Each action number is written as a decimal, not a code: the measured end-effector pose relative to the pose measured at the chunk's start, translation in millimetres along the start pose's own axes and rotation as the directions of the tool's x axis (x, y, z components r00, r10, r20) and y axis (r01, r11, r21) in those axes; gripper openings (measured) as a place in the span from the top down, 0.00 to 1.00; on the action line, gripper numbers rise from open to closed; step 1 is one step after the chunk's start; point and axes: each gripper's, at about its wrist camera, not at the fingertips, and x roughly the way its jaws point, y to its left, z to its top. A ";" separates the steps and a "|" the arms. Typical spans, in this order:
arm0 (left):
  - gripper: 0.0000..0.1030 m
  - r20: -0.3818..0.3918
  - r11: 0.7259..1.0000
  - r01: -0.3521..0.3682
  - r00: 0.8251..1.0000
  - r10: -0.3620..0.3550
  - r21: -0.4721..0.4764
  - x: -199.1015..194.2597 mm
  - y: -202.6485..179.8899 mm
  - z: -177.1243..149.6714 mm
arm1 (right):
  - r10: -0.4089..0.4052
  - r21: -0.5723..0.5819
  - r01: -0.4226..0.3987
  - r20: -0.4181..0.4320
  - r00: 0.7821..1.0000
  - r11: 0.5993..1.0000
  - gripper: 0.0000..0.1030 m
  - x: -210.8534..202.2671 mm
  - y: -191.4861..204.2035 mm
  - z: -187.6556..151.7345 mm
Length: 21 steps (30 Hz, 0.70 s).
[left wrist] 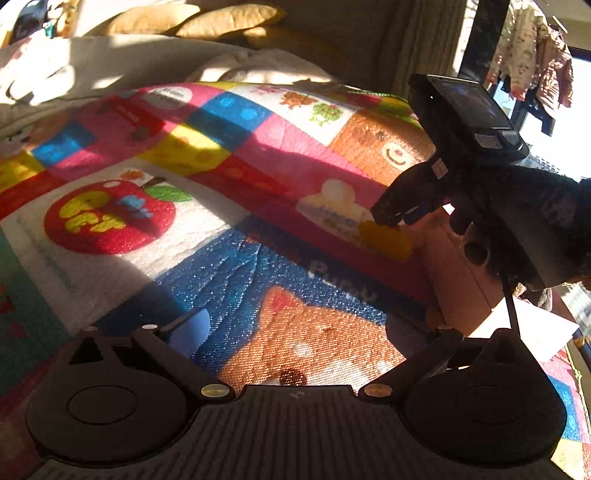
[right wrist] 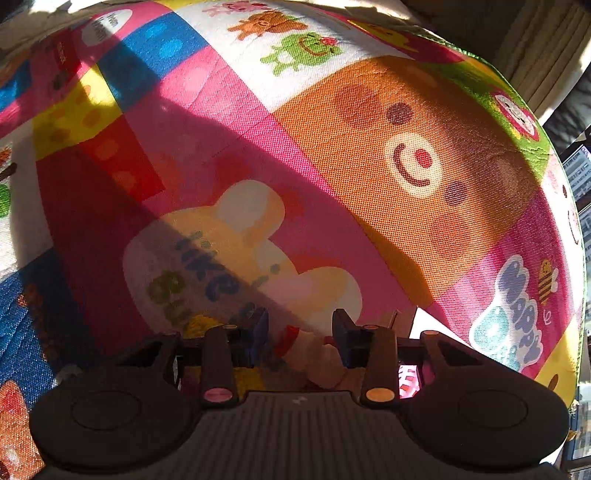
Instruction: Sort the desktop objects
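In the right wrist view my right gripper [right wrist: 300, 334] hangs low over the colourful play mat [right wrist: 332, 147]. Its blue-padded fingers [right wrist: 260, 332] stand apart around a small pale object with a red band [right wrist: 310, 350]; contact is unclear. In the left wrist view my left gripper [left wrist: 295, 332] is open wide and empty above the fox picture on the mat [left wrist: 221, 258]. The right gripper [left wrist: 391, 214] shows there at the right, its tip down at a yellow patch [left wrist: 386, 240] near the mat's edge.
A white paper sheet [left wrist: 535, 332] lies on the brown floor right of the mat. A beige sofa with cushions [left wrist: 221, 22] stands behind the mat. Clothes [left wrist: 532, 55] hang at the top right. Strong sun and shadow bands cross the mat.
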 end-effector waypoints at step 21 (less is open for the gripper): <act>0.00 -0.021 0.996 -0.086 0.996 0.086 0.004 -45.2 18.4 4.4 | 0.394 -0.107 -0.395 -0.030 0.919 0.912 0.75 -135.4 28.9 -149.6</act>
